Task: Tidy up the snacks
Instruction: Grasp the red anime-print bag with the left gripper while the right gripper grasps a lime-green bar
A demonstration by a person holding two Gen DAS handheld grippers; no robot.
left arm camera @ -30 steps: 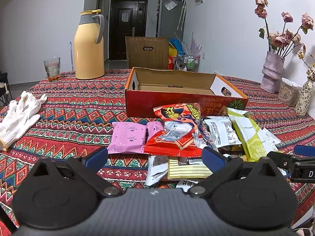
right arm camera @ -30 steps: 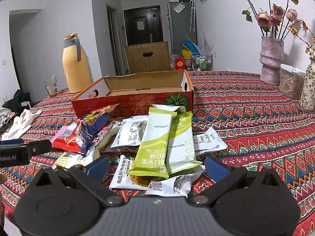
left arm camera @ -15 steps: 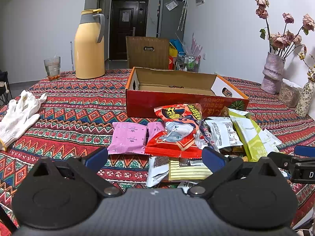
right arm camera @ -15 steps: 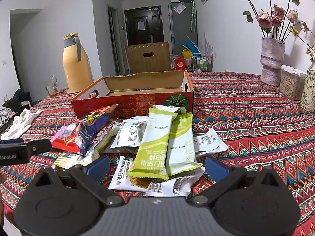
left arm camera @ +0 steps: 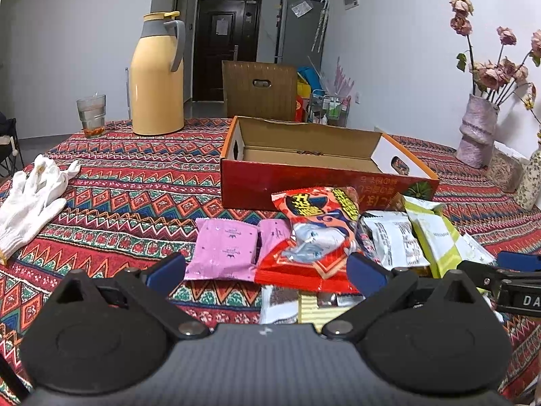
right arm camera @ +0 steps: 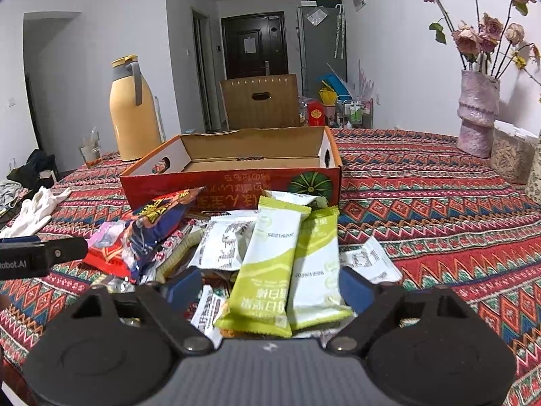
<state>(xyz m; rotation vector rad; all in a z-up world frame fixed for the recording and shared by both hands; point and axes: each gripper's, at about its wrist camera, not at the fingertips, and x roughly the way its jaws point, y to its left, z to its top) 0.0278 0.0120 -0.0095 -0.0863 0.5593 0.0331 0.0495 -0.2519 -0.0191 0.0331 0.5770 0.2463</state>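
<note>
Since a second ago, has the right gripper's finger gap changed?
Yes. The right gripper has just been closing: both fingers moved inward toward the green bars lying between them, not yet pressing.

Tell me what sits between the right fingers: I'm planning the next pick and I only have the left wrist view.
Observer: Two green bars lie side by side between the right gripper's fingers. The fingers have just been closing, but they don't look pressed on the bars.
Operator: Anything under the bars?
Observer: Yes, white packets. One pokes out beneath their near ends.
Operator: Is my left gripper in the way?
Observer: No. One finger of the left gripper shows at the left edge of the right wrist view, beside the red bag and well clear of the green bars.
</note>
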